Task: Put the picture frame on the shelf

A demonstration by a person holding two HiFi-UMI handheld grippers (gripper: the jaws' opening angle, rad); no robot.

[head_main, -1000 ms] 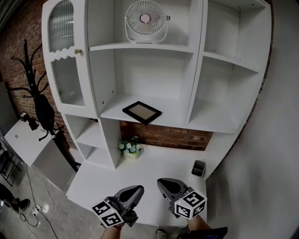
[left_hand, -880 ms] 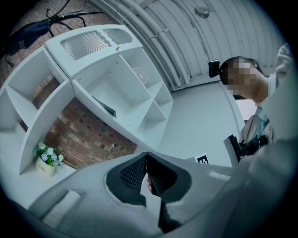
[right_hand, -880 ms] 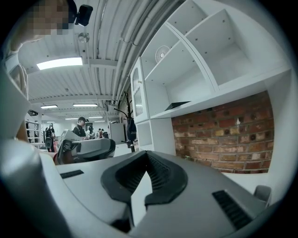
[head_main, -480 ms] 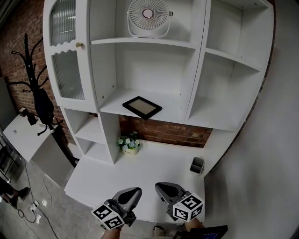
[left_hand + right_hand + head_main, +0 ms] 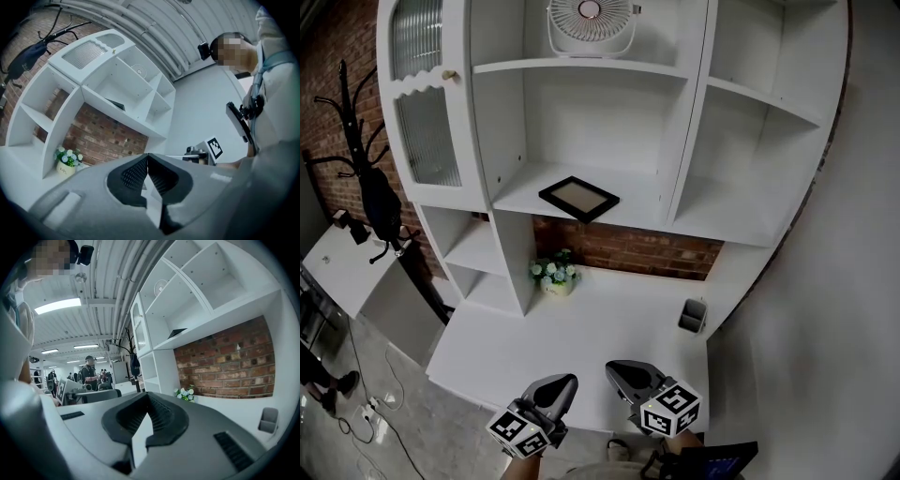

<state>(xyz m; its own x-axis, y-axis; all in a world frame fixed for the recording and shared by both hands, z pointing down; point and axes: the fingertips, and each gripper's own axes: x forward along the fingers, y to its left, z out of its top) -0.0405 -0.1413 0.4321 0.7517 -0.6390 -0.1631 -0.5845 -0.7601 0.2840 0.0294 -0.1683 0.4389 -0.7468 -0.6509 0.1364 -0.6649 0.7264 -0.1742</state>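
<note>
Showing closed, empty fingers, left gripper (image 5: 568,380) and right gripper (image 5: 613,367) sit low, while the fan (image 5: 591,24) above is cropped

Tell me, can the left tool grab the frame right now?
Probably not yet. The left tool is shut and held low by the desk's front edge, far from the frame lying flat on the shelf. Nothing blocks the open shelf, though.

The white shelf unit (image 5: 689,112) filled the upper half of the head view. On its middle shelf (image 5: 647,211), just left of center, 1 black picture frame (image 5: 578,198) lay flat. A white fan (image 5: 592,23) stood on the shelf above, at the top edge. Below, the white desk top (image 5: 609,333) carried 1 small flower pot (image 5: 551,277) at center left and 1 grey holder (image 5: 694,316) toward the right.
</note>
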